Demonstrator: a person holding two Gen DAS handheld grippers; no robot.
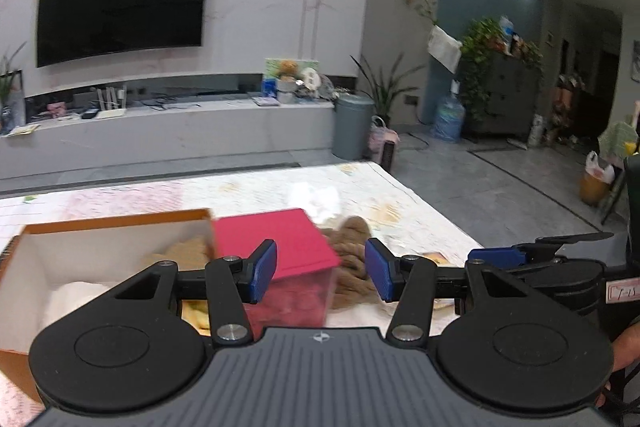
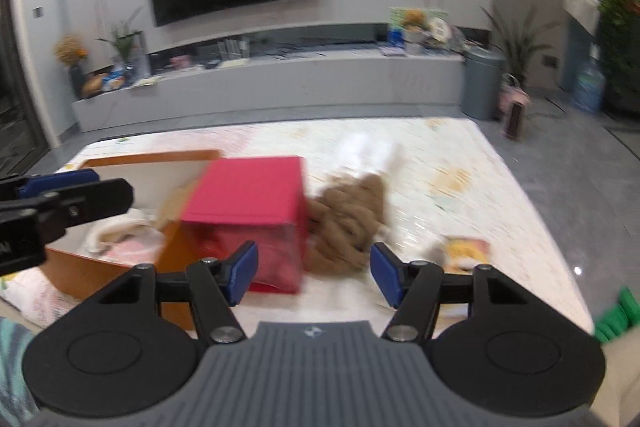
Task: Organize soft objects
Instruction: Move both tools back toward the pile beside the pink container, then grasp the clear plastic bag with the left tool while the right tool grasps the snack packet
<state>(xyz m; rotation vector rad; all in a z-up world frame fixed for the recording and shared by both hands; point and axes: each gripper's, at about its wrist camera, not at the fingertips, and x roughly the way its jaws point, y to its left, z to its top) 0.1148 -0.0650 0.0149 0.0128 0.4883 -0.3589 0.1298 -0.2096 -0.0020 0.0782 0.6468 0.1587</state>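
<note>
An orange box [image 1: 112, 223] with a white inside holds several pale soft items. Beside it stands a pink box [image 1: 280, 243] with a clear front. A brown knotted plush [image 1: 352, 263] lies against its right side, and a white soft item [image 1: 316, 199] lies farther back. My left gripper [image 1: 322, 273] hovers open in front of the pink box corner and the plush, with nothing between its pads. My right gripper [image 2: 314, 275] is open too, short of the pink box [image 2: 248, 187] and brown plush [image 2: 348, 223]. Each gripper shows at the edge of the other's view.
Everything lies on a pale patterned cloth [image 2: 440, 163] whose right edge drops to a grey floor. A yellow packet [image 2: 466, 251] lies right of the plush and something green [image 2: 616, 319] sits at the near right. A TV wall, a grey bin [image 1: 352, 125] and plants stand beyond.
</note>
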